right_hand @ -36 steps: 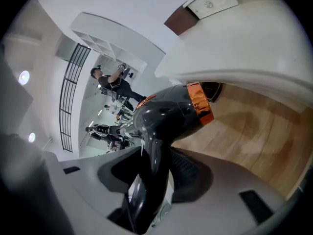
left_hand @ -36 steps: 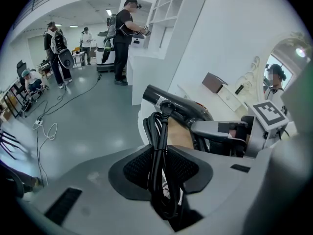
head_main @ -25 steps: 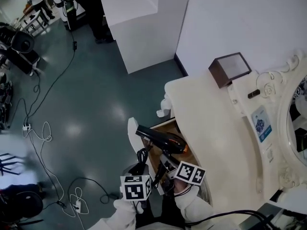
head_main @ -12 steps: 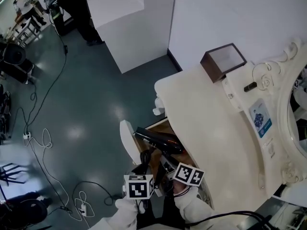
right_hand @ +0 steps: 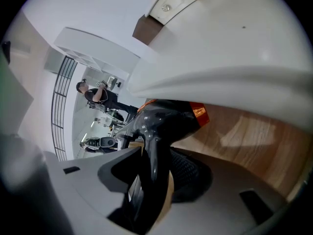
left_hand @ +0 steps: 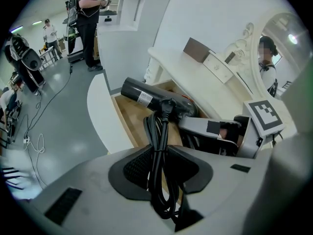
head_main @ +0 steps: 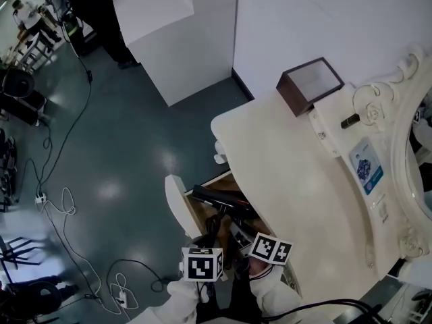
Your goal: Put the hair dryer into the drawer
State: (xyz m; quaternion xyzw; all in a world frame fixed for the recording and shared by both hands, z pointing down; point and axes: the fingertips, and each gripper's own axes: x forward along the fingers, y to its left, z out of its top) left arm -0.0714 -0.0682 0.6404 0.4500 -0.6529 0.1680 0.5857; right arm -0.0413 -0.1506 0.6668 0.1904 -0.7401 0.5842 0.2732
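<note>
Drawer [head_main: 177,204] stands open. Hair dryer [head_main: 217,198] hangs low over its wooden floor, partly under the tabletop [head_main: 290,174]. Right gripper [right_hand: 146,180] is clamped on the handle [right_hand: 150,151]. Left gripper [left_hand: 157,173] pinches the bundled cord [left_hand: 157,131]. Remaining: set down, release.

Bright, even indoor light (fisheye warping, dark vignetted corners).

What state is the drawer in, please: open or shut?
Open: the drawer stands out from the table, wooden floor showing beneath the hair dryer.
</note>
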